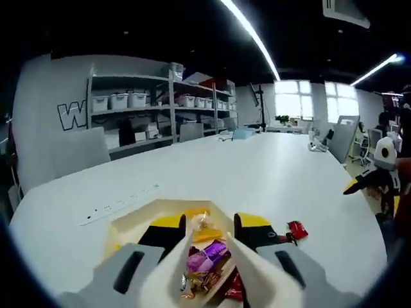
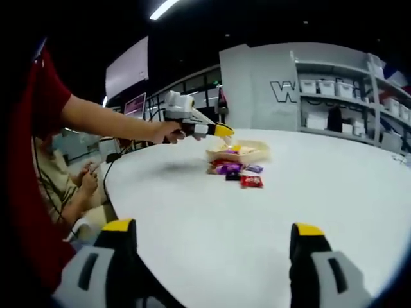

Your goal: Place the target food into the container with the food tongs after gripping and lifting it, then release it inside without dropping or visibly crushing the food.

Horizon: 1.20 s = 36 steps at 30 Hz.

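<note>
Left gripper view, lower left of the frame: the cream container (image 1: 131, 221) sits on the white table (image 1: 257, 173), its near rim just past my left gripper (image 1: 209, 240). I've got my yellow-tipped jaws straddling a pair of white food tongs (image 1: 192, 276), which fan out toward the container; whether I'm actually pinching them shut I cannot tell from here. Between the tong arms lies the pile of wrapped candies (image 1: 209, 256), purple and orange and red, right at the container's edge, so this looks like the lining-up step, tongs over the food before the squeeze. A red candy (image 1: 297, 229) lies apart, just right of my jaw. I'd go gently; those wrappers will slip or crumple.

Right gripper view: a person in a red sleeve (image 2: 38, 102) at the left. Centre, the same container (image 2: 241, 153), candies (image 2: 234, 170) spilled just in front. My right gripper (image 2: 212, 247) hangs well back, jaws wide, empty, staying out of the way
</note>
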Available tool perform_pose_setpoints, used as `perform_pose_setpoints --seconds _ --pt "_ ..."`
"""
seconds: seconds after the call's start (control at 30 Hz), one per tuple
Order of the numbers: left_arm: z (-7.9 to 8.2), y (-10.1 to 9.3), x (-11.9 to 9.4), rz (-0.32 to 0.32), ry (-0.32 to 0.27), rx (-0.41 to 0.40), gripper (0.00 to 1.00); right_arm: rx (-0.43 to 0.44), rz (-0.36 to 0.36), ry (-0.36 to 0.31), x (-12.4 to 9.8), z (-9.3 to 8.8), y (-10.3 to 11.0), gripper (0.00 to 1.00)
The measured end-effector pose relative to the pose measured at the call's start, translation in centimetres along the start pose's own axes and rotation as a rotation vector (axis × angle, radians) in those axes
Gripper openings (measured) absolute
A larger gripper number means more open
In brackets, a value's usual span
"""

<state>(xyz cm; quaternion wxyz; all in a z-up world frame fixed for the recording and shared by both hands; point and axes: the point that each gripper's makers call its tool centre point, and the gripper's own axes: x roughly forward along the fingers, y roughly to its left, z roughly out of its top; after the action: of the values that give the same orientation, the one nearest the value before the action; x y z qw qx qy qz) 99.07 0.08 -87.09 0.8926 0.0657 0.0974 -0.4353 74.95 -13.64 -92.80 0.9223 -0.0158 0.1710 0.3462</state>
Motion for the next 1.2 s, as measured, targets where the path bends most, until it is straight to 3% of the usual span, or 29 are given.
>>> perform_pose_setpoints --seconds 0.33,0.5,0.6,0.9,1.2 --pt "-0.9 -0.6 -1.4 -0.003 0.013 -0.033 0.29 -0.009 0.013 -0.002 -0.1 0.3 0.8 0.99" --pt "-1.0 -2.4 -1.6 -0.038 0.008 -0.045 0.29 -0.017 0.012 0.0 -0.2 0.4 1.1 0.99" --pt "-1.5 -3.9 -1.5 -0.082 0.018 -0.052 0.29 -0.019 0.015 0.003 -0.2 0.4 1.3 0.99" --pt "-2.4 -6.3 -1.0 -0.123 0.036 -0.057 0.29 -0.029 0.029 0.014 -0.2 0.2 1.9 0.98" --pt "-3.6 -7.1 -0.3 -0.145 0.065 -0.06 0.29 -0.031 0.03 0.012 -0.4 0.3 2.0 0.97"
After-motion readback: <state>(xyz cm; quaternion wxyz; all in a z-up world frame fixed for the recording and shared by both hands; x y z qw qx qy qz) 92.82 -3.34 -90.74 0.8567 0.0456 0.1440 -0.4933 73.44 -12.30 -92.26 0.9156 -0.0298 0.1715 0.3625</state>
